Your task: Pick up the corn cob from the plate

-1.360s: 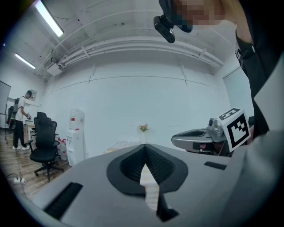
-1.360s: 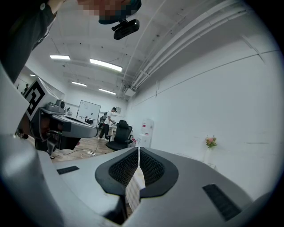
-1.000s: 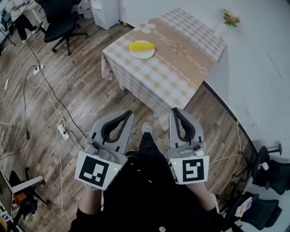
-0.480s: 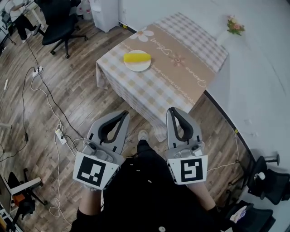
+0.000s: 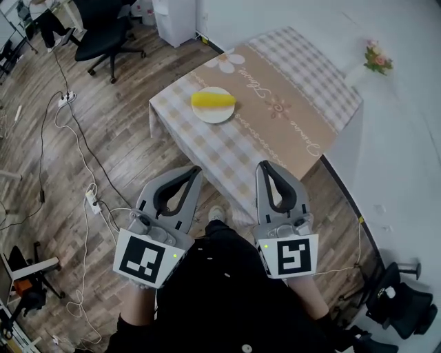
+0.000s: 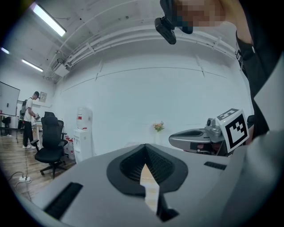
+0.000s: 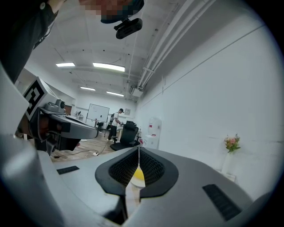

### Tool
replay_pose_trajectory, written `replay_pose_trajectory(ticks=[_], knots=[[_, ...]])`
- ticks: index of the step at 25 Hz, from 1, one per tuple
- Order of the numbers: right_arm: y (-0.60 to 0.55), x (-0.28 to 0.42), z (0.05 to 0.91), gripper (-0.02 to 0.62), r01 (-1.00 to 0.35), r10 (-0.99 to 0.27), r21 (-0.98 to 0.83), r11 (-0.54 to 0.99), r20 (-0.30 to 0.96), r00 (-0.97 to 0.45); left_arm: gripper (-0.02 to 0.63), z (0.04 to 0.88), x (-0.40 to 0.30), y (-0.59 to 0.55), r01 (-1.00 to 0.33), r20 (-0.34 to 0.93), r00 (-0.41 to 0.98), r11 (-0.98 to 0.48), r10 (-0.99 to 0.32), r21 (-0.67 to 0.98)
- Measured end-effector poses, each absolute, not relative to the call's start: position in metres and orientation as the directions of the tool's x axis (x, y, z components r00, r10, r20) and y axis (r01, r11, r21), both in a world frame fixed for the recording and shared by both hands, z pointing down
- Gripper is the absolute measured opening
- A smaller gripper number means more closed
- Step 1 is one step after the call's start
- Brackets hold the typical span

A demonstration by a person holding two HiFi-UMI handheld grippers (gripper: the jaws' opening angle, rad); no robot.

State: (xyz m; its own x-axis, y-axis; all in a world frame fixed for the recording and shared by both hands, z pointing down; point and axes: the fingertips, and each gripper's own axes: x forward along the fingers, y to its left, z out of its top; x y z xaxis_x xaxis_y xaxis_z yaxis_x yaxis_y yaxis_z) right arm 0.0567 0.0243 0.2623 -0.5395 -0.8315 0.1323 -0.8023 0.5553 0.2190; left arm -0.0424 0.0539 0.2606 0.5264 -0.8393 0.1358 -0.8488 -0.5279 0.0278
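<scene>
A yellow corn cob point(image 5: 213, 101) lies on a white plate point(image 5: 215, 117) near the left end of a table with a checked cloth point(image 5: 275, 131). Both grippers are held side by side close to the person's body, short of the table's near edge and far from the plate. The left gripper point(image 5: 196, 169) is shut and holds nothing. The right gripper point(image 5: 266, 166) is shut and holds nothing too. In the right gripper view the corn cob point(image 7: 138, 175) shows as a small yellow patch through the slit below the right gripper's point(image 7: 138, 149) closed tips. The left gripper view looks along the left gripper point(image 6: 144, 147) toward a white wall.
A small vase of flowers point(image 5: 375, 58) stands at the table's far right corner. Cables and a power strip point(image 5: 92, 200) lie on the wooden floor at left. Office chairs point(image 5: 103, 31) and a white water dispenser point(image 5: 176, 17) stand at the back; another chair point(image 5: 406, 303) is at bottom right.
The person and both grippers have come closer to the table; its near edge now reaches the jaw tips. Both grippers stayed shut.
</scene>
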Motion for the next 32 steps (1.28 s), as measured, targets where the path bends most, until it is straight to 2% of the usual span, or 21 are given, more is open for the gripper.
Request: replay_pose_trajectory(ticks=[11,20,32], knots=[[-0.023,0.073,0.268,0.044,-0.776,-0.801,0.198,0.598,0.129,-0.584,0.014,0.265,-0.024,0.013,-0.876,0.157,0.480,-0.482,-0.863,0.028],[-0.032,0.093,0.279,0.044,-0.790,-0.811,0.182,0.585,0.150,-0.566,0.012,0.272,-0.002,0.001,-0.860,0.180,0.506,-0.509,-0.843,0.036],[-0.038,0.114,0.277,0.044,-0.800,-0.818,0.170,0.575,0.134,-0.559,0.014,0.270,0.007,-0.009,-0.878,0.185,0.475,-0.478,-0.860,0.034]])
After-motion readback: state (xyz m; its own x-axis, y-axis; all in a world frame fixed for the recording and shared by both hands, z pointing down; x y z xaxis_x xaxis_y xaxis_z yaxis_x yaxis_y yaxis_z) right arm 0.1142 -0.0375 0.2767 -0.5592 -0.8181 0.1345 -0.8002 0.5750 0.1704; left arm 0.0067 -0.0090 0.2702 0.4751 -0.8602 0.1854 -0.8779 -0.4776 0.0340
